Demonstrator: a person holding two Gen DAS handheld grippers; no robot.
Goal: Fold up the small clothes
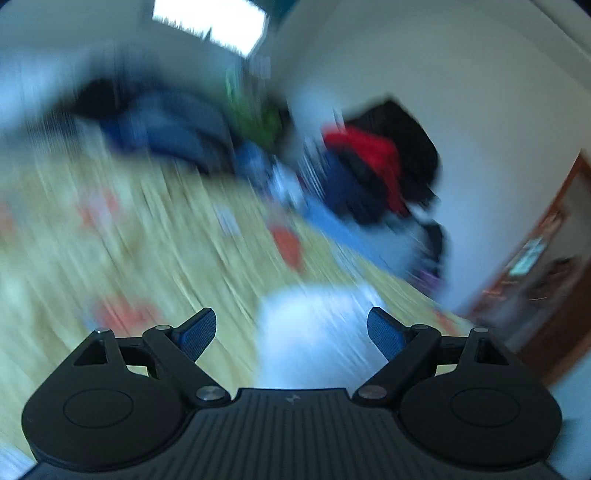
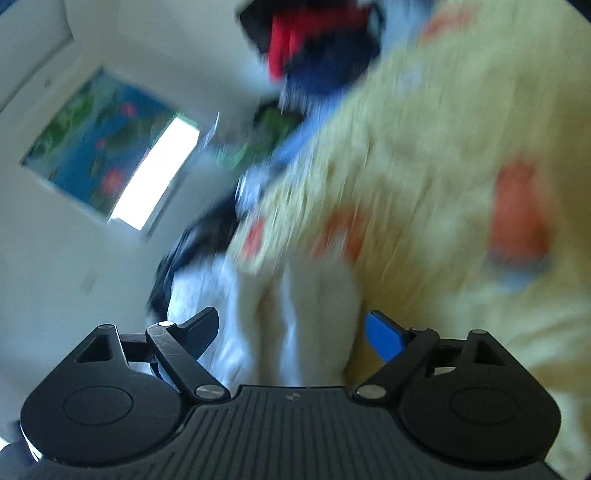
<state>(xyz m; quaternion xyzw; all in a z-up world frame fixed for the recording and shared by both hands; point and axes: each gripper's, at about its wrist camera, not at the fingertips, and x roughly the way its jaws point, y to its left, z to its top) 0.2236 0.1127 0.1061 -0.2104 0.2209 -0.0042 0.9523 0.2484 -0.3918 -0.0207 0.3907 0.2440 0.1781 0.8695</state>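
Both views are heavily motion-blurred. My left gripper (image 1: 291, 332) is open and empty, above a pale white-blue garment (image 1: 314, 332) lying on a yellow patterned bed cover (image 1: 110, 240). My right gripper (image 2: 291, 332) is open too, with a white garment (image 2: 295, 314) right in front of its jaws, at the edge of the same yellow cover (image 2: 443, 147). I cannot tell whether either gripper touches the cloth. A heap of dark, blue and red clothes (image 1: 369, 166) lies at the far side of the bed; it also shows in the right wrist view (image 2: 314, 55).
White walls surround the bed. A window (image 1: 214, 22) is at the back. A blue flower picture (image 2: 99, 136) hangs beside a window (image 2: 155, 173). A wooden door or cabinet (image 1: 546, 266) stands at the right.
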